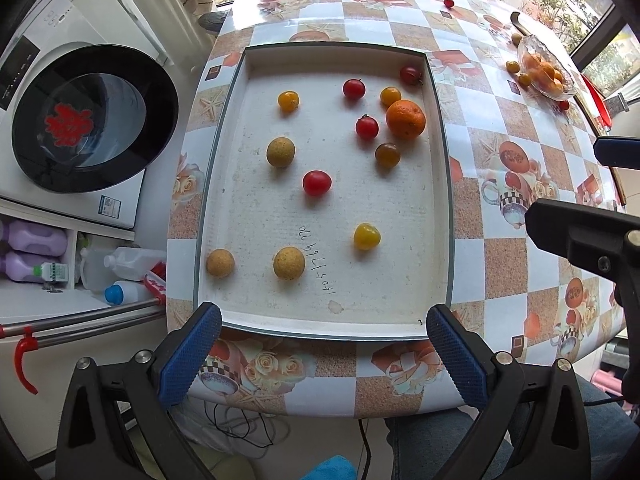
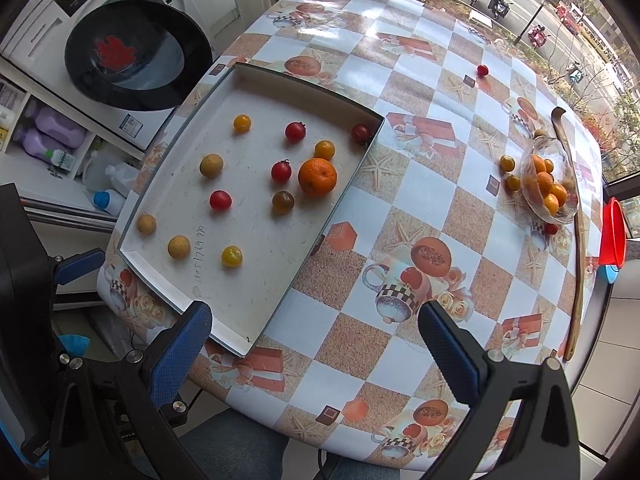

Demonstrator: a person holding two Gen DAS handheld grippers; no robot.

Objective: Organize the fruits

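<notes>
The fruits lie scattered in a shallow white tray [image 1: 240, 312] on the tabletop [image 2: 400, 240]. An orange [image 1: 405, 118] sits toward the tray's far right, with a red cherry tomato [image 1: 367, 127] just beside it and a dark greenish tomato [image 1: 387, 155] near its front. More red tomatoes lie apart across the tray, one [image 1: 317, 182] near the middle and one [image 1: 411, 74] in the far right corner. Yellow tomatoes [image 1: 366, 236] and three tan round fruits [image 1: 289, 263] are spread over the rest.

Well apart on the right side of the tabletop stands a glass bowl [image 2: 532, 196] holding small orange fruits, with a few small tomatoes on the cloth just beside it. A single red tomato [image 2: 482, 70] lies alone farther back.

The left hand-held gripper [image 1: 324, 356] hangs at the tray's near edge, released, its blue pads spread wide and empty. The right hand-held gripper [image 2: 314, 350] hangs over the tray's near right corner and the checked cloth, likewise released and empty.

A washing machine [image 1: 80, 120] stands left of the tabletop.
</notes>
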